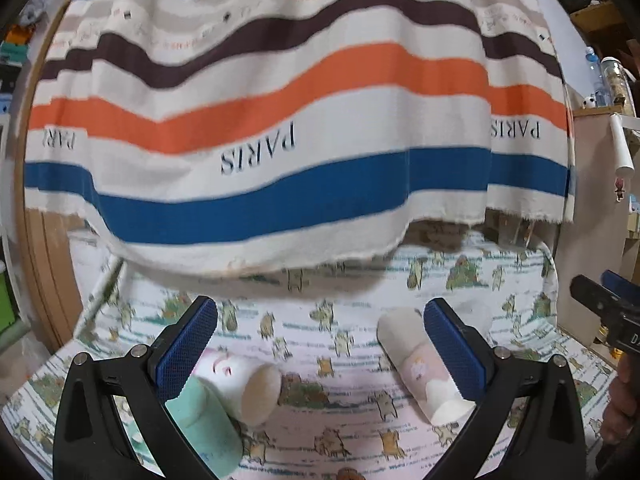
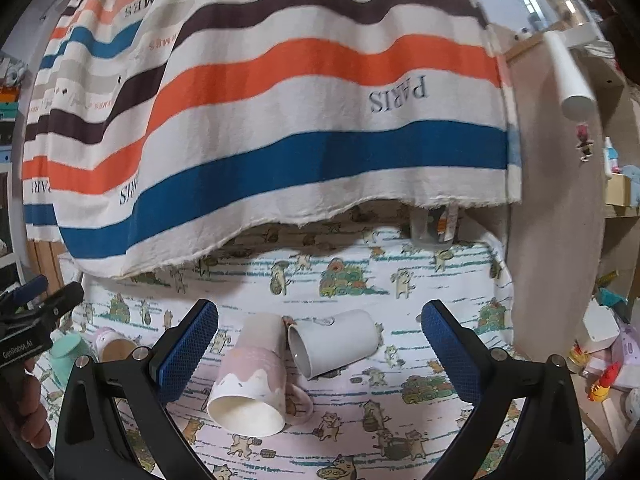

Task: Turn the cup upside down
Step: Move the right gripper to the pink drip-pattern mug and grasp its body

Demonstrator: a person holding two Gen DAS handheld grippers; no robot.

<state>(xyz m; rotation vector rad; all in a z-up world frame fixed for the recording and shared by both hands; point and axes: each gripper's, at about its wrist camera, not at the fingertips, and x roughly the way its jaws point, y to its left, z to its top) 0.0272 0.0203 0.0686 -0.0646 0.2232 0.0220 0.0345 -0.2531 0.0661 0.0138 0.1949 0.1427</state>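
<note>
Several cups lie on their sides on a cat-print cloth. In the left wrist view my left gripper (image 1: 320, 340) is open; a white cup with pink marks (image 1: 244, 384) and a mint green cup (image 1: 204, 424) lie by its left finger, and a pink-and-white mug (image 1: 420, 364) lies against its right finger. In the right wrist view my right gripper (image 2: 320, 344) is open, with the pink-and-white mug (image 2: 252, 380) and a plain white cup (image 2: 336, 344) lying between its fingers, mouths toward me. The left gripper (image 2: 36, 312) shows at far left there.
A striped "PARIS" cloth (image 1: 280, 128) hangs just behind the table. A wooden panel (image 2: 560, 200) stands at the right with shelves of clutter and toys (image 2: 600, 344) beyond. The right gripper (image 1: 608, 308) shows at the left view's right edge.
</note>
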